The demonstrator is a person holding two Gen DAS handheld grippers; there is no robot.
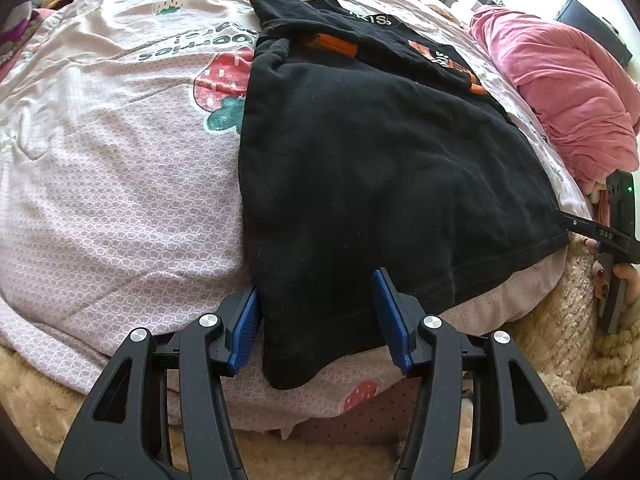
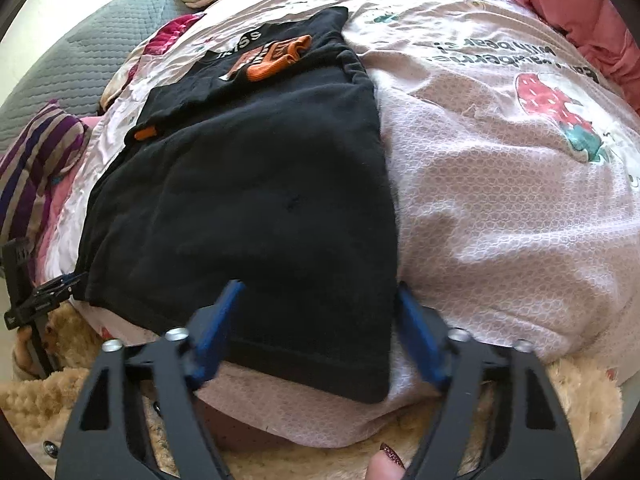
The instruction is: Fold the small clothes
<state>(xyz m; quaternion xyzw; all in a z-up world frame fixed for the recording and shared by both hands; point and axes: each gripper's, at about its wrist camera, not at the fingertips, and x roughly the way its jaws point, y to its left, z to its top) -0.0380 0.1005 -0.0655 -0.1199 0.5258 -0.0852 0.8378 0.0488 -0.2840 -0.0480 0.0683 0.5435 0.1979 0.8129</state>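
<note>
A black t-shirt (image 1: 380, 152) with orange print lies on a pink strawberry-pattern sheet (image 1: 120, 184), its sides folded in. My left gripper (image 1: 316, 280) is open, its blue pads straddling the shirt's near left hem corner. My right gripper (image 2: 320, 288) is open, its pads straddling the shirt's (image 2: 260, 200) near right hem corner. The right gripper also shows at the right edge of the left wrist view (image 1: 600, 236). The left gripper shows at the left edge of the right wrist view (image 2: 48, 296).
A crumpled pink garment (image 1: 560, 92) lies to the right of the shirt. A striped purple cloth (image 2: 36, 160) and a grey quilt (image 2: 100, 32) lie to the left. A beige fluffy blanket (image 1: 560, 320) runs along the near edge.
</note>
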